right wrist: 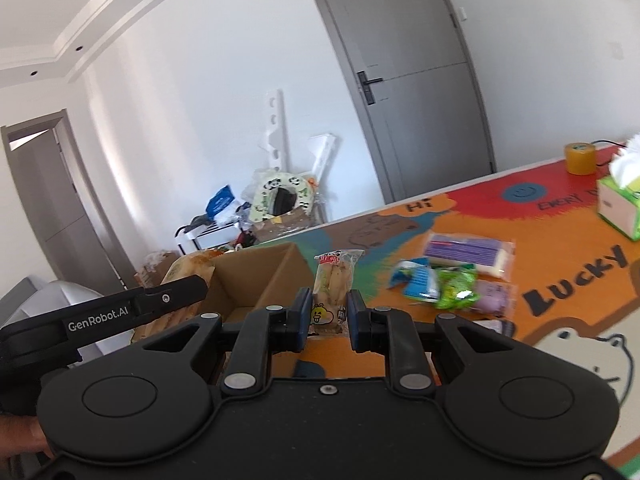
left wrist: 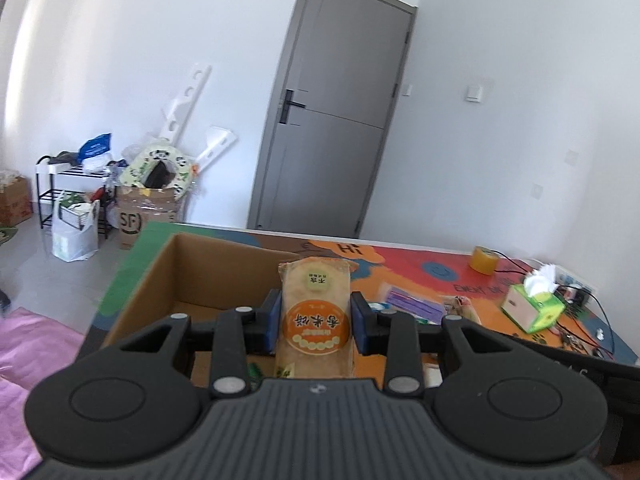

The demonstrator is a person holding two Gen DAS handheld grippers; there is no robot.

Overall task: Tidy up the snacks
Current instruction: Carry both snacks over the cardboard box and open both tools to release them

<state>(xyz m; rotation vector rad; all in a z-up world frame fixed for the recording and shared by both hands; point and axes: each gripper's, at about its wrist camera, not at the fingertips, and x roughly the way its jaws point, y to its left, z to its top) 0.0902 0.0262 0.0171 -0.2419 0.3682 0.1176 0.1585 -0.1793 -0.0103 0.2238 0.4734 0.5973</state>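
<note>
My left gripper [left wrist: 315, 318] is shut on a tan rice-cracker packet [left wrist: 316, 312] with an orange round label, held upright above the open cardboard box [left wrist: 208, 268]. My right gripper [right wrist: 329, 318] is shut on a clear snack packet [right wrist: 334, 284] with a cartoon face, held just right of the box [right wrist: 256, 276]. The left gripper [right wrist: 172, 298] with its packet [right wrist: 188, 266] shows at the left of the right wrist view, over the box. Several loose snack packets [right wrist: 452, 276] lie on the colourful table mat [right wrist: 560, 248] to the right.
A green tissue box [left wrist: 534, 306] and a yellow tape roll [left wrist: 485, 260] stand at the table's far right, with black cables [left wrist: 592, 300] by them. Beyond the table are a grey door [left wrist: 332, 120], a shoe rack [left wrist: 64, 192] and cartons on the floor.
</note>
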